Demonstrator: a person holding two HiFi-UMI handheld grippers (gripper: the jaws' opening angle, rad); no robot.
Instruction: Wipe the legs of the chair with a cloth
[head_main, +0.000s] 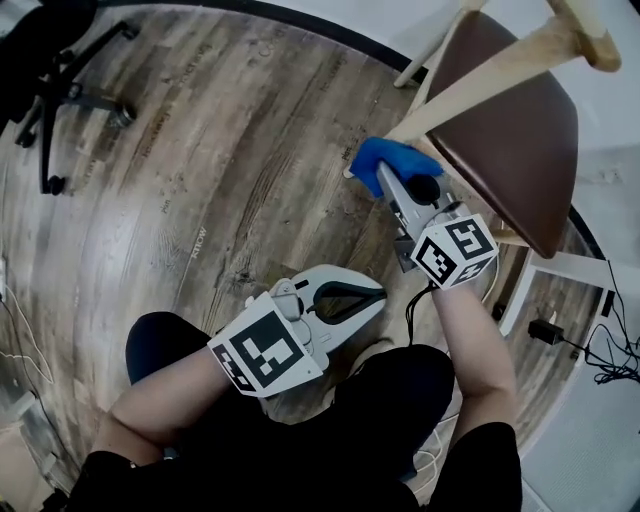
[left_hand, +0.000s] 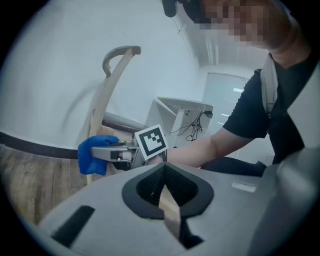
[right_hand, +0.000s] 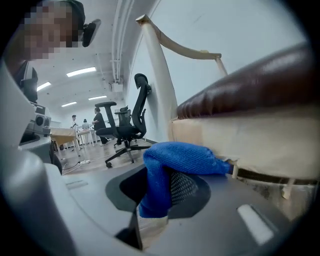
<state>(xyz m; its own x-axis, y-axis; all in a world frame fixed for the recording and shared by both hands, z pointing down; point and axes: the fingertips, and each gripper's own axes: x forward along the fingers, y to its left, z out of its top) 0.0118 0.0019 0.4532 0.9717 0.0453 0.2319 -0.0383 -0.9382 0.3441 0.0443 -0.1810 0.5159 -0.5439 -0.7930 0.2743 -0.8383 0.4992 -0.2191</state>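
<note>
The right gripper has its jaws pinched on a blue cloth. In the right gripper view the cloth rises from between the jaws and folds over towards the chair. The gripper lies roughly level, with its marker cube nearest the person. The bare right forearm reaches straight forward from the body.

The bunched cloth sits at the pale wooden frame of the chair, just below the edge of the brown seat. No view shows whether cloth and wood actually touch. A light wooden leg slants across the seat in the head view.

The left gripper has its jaws pressed together with nothing between them. It hangs lower and nearer the body, above the wood-plank floor, pointing right towards the chair. The left forearm is bent across the person's dark-clothed lap.

A black office chair stands well apart.
</note>
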